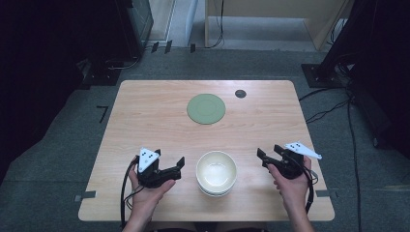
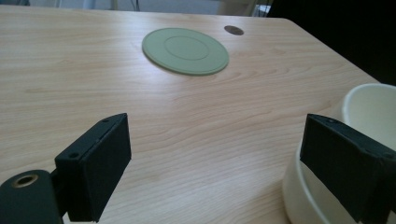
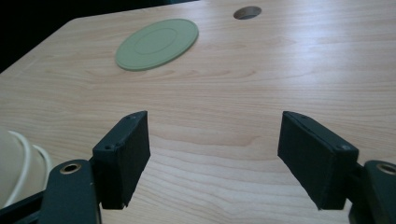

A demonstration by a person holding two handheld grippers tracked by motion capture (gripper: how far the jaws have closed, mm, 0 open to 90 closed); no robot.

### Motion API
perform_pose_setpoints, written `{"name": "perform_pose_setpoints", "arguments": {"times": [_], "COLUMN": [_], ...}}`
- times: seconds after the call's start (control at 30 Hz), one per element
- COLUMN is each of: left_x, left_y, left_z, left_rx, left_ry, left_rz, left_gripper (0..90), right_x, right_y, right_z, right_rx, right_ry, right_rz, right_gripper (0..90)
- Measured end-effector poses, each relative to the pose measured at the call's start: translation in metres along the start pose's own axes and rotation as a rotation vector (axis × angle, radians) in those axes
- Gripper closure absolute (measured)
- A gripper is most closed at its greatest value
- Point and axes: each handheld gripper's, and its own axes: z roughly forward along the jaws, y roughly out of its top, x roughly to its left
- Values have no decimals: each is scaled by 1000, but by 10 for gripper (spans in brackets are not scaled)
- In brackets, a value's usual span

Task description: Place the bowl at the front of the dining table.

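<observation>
Cream bowls (image 1: 216,172) between left tool (image 1: 175,169) and right tool (image 1: 267,155), unlabelled.

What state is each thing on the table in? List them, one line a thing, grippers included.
Cream bowls: stacked, upright, empty, near the table's front edge.
Green plate: flat on the table, bare, farther back.
Left gripper: open, nothing between its jaws, just left of the bowls.
Right gripper: open, nothing between its jaws, right of the bowls.
</observation>
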Motion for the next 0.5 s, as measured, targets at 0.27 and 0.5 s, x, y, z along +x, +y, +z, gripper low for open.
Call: {"name": "perform_pose_setpoints", "arguments": {"times": [0.27,0.5], "left_x": [-25,-45], "left_y": [0,-3], "left_z": [6,10], "left_rx": [13,36], "left_ry": [-56,-90], "left_rz": [35,61], "left_gripper": [87,147], "right_x": [16,28], "right_y": [6,8], "right_z": [-2,-4], "right_rx": [10,14], "right_ry": [58,91], "right_rz": [13,-4], "right_gripper": [260,260]}}
